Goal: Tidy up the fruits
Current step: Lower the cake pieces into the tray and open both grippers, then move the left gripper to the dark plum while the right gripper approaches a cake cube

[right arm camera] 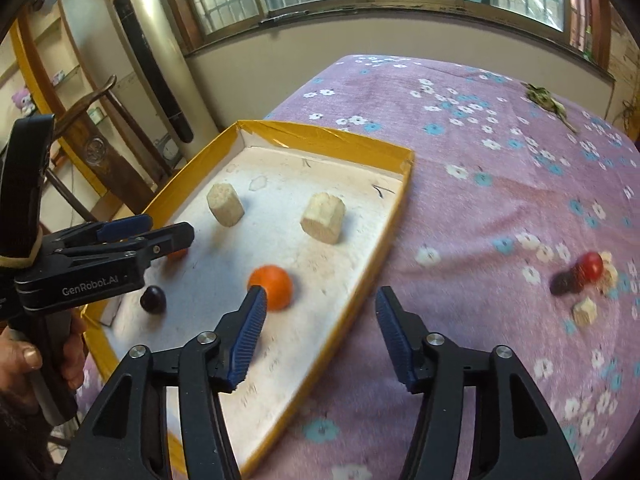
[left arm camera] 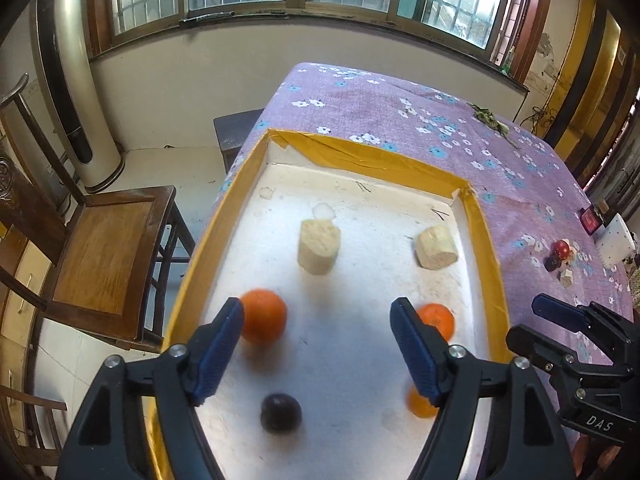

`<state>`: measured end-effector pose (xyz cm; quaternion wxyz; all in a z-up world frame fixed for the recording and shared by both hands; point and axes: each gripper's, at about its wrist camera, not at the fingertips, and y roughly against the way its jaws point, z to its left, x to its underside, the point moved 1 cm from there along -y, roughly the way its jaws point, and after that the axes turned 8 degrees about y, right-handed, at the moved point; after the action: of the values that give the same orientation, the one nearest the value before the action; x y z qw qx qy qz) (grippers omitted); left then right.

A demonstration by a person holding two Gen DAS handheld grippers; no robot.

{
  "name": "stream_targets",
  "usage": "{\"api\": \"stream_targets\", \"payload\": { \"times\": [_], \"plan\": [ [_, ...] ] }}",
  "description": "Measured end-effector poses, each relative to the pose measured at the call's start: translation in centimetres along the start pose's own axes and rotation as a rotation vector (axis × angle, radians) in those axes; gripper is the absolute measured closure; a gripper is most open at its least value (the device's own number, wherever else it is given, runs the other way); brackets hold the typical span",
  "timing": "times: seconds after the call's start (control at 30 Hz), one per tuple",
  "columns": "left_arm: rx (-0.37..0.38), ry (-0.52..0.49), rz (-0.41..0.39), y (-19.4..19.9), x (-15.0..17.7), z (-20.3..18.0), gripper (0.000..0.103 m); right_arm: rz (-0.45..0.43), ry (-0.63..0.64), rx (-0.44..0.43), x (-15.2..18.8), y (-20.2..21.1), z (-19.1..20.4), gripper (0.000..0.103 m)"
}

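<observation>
both grippers gaping with nothing in them, and the small red and dark round fruits (right arm camera: pixel 578 274) left on the purple floral tablecloth (right arm camera: pixel 480 184) sit mid-right of frame, closer to the right gripper (right arm camera: pixel 320 328) than the left gripper (left arm camera: pixel 316 344)

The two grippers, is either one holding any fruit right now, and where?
Nothing is held. The left gripper and right gripper both have open, empty jaws.

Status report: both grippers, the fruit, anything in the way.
Left gripper open, empty, over tray. Right gripper open, empty. Red fruit on cloth, outside tray. Path clear.
</observation>
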<state>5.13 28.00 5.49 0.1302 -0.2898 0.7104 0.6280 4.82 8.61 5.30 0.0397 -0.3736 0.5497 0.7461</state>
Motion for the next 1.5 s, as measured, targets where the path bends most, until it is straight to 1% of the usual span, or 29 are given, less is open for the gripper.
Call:
{"api": "stream_targets", "payload": {
  "times": [0.03, 0.07, 0.27, 0.37, 0.57, 0.73, 0.83, 0.93, 1.13, 1.2, 1.27, 1.3, 1.37, 1.4, 1.43, 1.47, 1.5],
  "plan": [
    [-0.003, 0.002, -0.002, 0.3, 0.3, -0.4, 0.019, 0.000, -0.013, -0.001, 0.5, 0.3, -0.3, 0.043],
    [-0.002, 0.002, -0.003, 0.5, 0.7, -0.9, 0.019, 0.001, -0.030, 0.001, 1.2, 0.7, -0.8, 0.043],
    [0.010, -0.036, 0.002, 1.5, 2.6, -4.8, 0.017, 0.009, -0.088, 0.036, 4.8, 2.9, -3.9, 0.041],
    [0.012, -0.060, -0.001, 1.9, 3.3, -7.2, 0.014, 0.001, -0.124, 0.055, 6.2, 4.5, -6.0, 0.039],
    [0.035, -0.099, 0.009, 2.0, 4.4, -11.9, 0.013, -0.014, -0.184, 0.085, 8.5, 7.1, -10.2, 0.037],
    [0.043, -0.136, 0.029, 1.6, 5.9, -15.5, 0.009, -0.018, -0.229, 0.124, 10.1, 8.5, -13.9, 0.037],
    [0.042, -0.166, 0.046, 1.2, 6.9, -17.3, 0.009, -0.025, -0.259, 0.133, 10.3, 8.8, -16.5, 0.035],
    [0.027, -0.186, 0.063, 0.8, 7.7, -18.5, 0.009, -0.037, -0.255, 0.130, 9.6, 8.4, -18.3, 0.035],
    [0.002, -0.197, 0.104, 0.2, 8.8, -19.6, 0.009, -0.032, -0.138, 0.076, 6.8, 4.5, -19.2, 0.036],
    [-0.010, -0.207, 0.105, 0.2, 8.9, -19.9, 0.009, -0.031, -0.118, 0.056, 6.2, 3.3, -19.5, 0.039],
    [-0.017, -0.211, 0.103, 0.0, 8.7, -20.2, 0.009, -0.028, -0.101, 0.041, 5.6, 2.5, -19.6, 0.048],
    [-0.019, -0.210, 0.105, -0.1, 8.6, -20.4, 0.009, -0.027, -0.088, 0.036, 5.4, 2.2, -19.6, 0.050],
    [-0.018, -0.205, 0.112, -0.6, 8.2, -20.7, 0.009, -0.018, -0.059, 0.037, 5.2, 1.6, -19.6, 0.063],
    [-0.019, -0.203, 0.115, -0.8, 8.0, -20.9, 0.009, -0.011, -0.047, 0.039, 5.2, 1.4, -19.5, 0.068],
    [-0.019, -0.203, 0.116, -1.1, 7.7, -21.1, 0.009, -0.006, -0.035, 0.047, 5.2, 1.2, -19.5, 0.078],
    [-0.018, -0.205, 0.116, -1.3, 7.5, -21.5, 0.009, -0.005, -0.028, 0.047, 5.3, 1.1, -19.6, 0.083],
    [-0.018, -0.209, 0.115, -1.6, 7.2, -21.8, 0.009, -0.010, -0.029, 0.041, 5.3, 1.1, -19.7, 0.084]
  ]
}}
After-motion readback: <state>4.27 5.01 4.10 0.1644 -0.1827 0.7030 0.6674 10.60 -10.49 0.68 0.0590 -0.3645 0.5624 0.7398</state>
